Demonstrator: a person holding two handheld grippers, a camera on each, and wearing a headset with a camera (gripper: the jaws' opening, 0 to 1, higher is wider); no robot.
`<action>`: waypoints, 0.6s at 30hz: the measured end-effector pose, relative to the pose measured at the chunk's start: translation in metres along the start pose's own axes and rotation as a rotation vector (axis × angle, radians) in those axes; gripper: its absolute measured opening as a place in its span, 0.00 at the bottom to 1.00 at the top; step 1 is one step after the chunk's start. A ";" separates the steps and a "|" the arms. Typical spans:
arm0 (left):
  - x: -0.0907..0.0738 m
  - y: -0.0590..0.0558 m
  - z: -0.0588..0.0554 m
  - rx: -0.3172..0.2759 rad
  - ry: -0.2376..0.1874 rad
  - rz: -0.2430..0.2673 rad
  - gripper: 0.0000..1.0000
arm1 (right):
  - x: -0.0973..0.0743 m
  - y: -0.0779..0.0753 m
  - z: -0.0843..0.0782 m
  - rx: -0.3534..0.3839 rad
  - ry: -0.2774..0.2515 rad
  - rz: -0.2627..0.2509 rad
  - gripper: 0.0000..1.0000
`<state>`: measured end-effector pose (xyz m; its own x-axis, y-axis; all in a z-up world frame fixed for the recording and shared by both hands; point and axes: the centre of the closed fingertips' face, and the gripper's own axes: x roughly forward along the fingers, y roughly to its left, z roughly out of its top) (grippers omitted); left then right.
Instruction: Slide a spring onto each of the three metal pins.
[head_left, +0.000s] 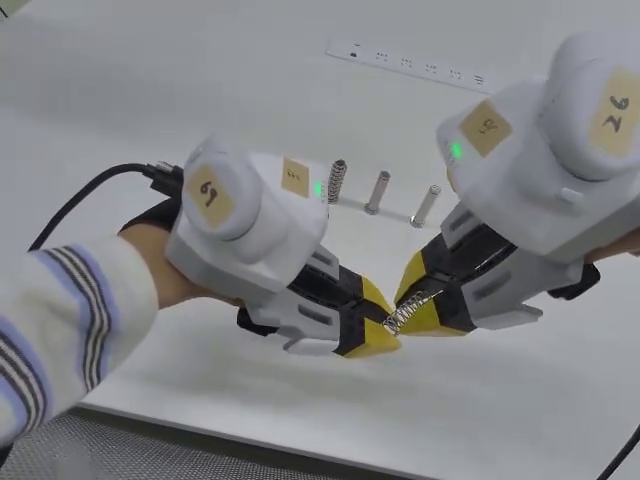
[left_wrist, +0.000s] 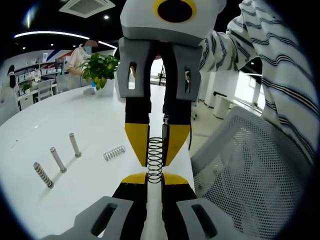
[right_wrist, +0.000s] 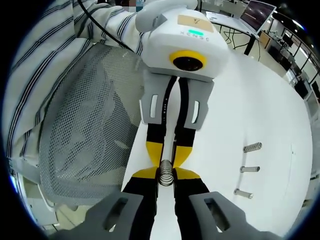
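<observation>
Striped sleeve (head_left: 60, 330) in the foreground, left gripper (head_left: 376, 340) and right gripper (head_left: 418, 314) meet yellow tip to yellow tip above a smooth white table (head_left: 150, 120), both clenched on one coiled steel spring (head_left: 404, 316). Beyond stand three slim cylindrical metal pins (head_left: 380, 190), the leftmost wearing a fitted spring (head_left: 338, 180); a loose spring (left_wrist: 114, 153) lies near them.
</observation>
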<state>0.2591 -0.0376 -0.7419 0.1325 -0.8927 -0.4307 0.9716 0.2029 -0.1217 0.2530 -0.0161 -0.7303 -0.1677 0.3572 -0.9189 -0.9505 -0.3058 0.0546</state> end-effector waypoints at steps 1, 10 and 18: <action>0.000 0.001 -0.001 -0.001 0.002 0.001 0.02 | 0.000 0.000 0.000 0.000 0.003 0.001 0.08; -0.003 0.008 -0.001 0.019 -0.005 0.035 0.03 | 0.000 -0.006 0.002 0.005 0.011 -0.022 0.08; -0.009 0.015 -0.003 0.018 0.000 0.063 0.03 | 0.002 -0.014 0.008 0.011 0.013 -0.042 0.08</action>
<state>0.2716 -0.0254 -0.7426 0.1932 -0.8786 -0.4367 0.9647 0.2513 -0.0787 0.2636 -0.0044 -0.7295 -0.1243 0.3584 -0.9253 -0.9595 -0.2810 0.0201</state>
